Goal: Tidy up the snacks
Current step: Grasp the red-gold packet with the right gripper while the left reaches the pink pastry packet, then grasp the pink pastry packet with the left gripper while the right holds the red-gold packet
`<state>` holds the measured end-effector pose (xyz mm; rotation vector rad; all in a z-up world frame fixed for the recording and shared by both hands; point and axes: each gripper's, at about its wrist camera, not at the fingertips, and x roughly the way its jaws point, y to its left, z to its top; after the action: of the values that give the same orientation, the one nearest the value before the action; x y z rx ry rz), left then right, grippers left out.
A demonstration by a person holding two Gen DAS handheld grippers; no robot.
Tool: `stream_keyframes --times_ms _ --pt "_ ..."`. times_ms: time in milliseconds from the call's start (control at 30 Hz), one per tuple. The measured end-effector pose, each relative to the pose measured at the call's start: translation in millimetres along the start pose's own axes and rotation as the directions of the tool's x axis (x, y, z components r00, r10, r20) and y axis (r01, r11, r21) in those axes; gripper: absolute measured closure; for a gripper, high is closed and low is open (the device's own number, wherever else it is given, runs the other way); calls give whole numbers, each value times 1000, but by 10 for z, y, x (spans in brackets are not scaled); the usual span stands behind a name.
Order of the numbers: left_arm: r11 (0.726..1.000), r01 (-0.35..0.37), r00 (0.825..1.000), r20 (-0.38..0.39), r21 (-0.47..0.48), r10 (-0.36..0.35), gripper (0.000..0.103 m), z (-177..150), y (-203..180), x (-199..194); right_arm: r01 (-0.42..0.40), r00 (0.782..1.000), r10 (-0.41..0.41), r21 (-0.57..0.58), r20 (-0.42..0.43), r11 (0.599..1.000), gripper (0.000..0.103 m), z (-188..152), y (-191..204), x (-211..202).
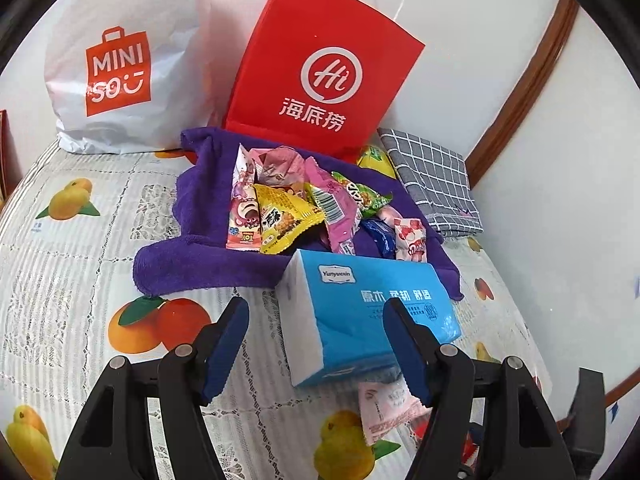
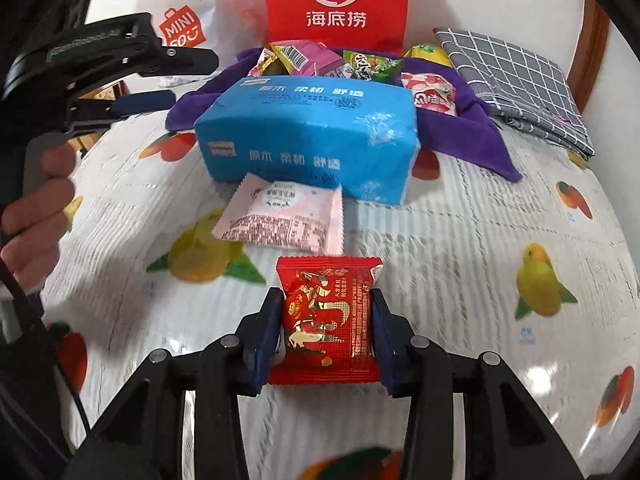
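My right gripper (image 2: 326,320) is shut on a red snack packet (image 2: 328,328), with a blue pad pressed against each side, just above the fruit-print cloth (image 2: 460,260). A pink-and-white packet (image 2: 288,216) lies flat just beyond it, against a blue tissue pack (image 2: 312,132). Behind the pack, several bright snack packets (image 1: 288,208) are heaped on a purple towel (image 1: 192,264). My left gripper (image 1: 316,308) hovers open over the cloth with nothing between its fingers. The tissue pack (image 1: 360,320) lies partly behind its right finger. A hand holds this gripper (image 2: 188,80) at the right wrist view's left edge.
A red paper bag (image 1: 320,68) stands behind the towel against the white wall. Left of it sits a white Miniso bag (image 1: 120,72). A folded grey checked cloth (image 1: 436,184) lies to the towel's right. Bare fruit-print cloth (image 1: 80,260) spreads to the left.
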<state>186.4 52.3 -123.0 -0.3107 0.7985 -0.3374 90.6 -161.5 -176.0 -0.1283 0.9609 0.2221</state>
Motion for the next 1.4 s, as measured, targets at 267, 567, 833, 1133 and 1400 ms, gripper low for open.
stream_keyframes --times_ms 267,567,833,1133,1400 --pt "998 -14 1000 -22 60 15 35 -48 -109 18 129 990 -133 71 48 989 61 -164 -478 -120" --pt "991 -71 995 -55 113 78 35 -146 -201 146 160 979 -178 165 99 973 61 -97 -1049 20" --pt "994 -51 994 -96 93 60 35 -208 -175 243 117 987 -140 244 80 963 60 102 -1349 163" --pt "998 -7 985 -169 70 19 35 -577 -230 262 118 987 -139 239 75 964 58 105 -1348 178" --pt "995 76 979 -195 70 -61 27 -777 -429 292 113 988 -134 238 76 965 57 103 -1345 184"
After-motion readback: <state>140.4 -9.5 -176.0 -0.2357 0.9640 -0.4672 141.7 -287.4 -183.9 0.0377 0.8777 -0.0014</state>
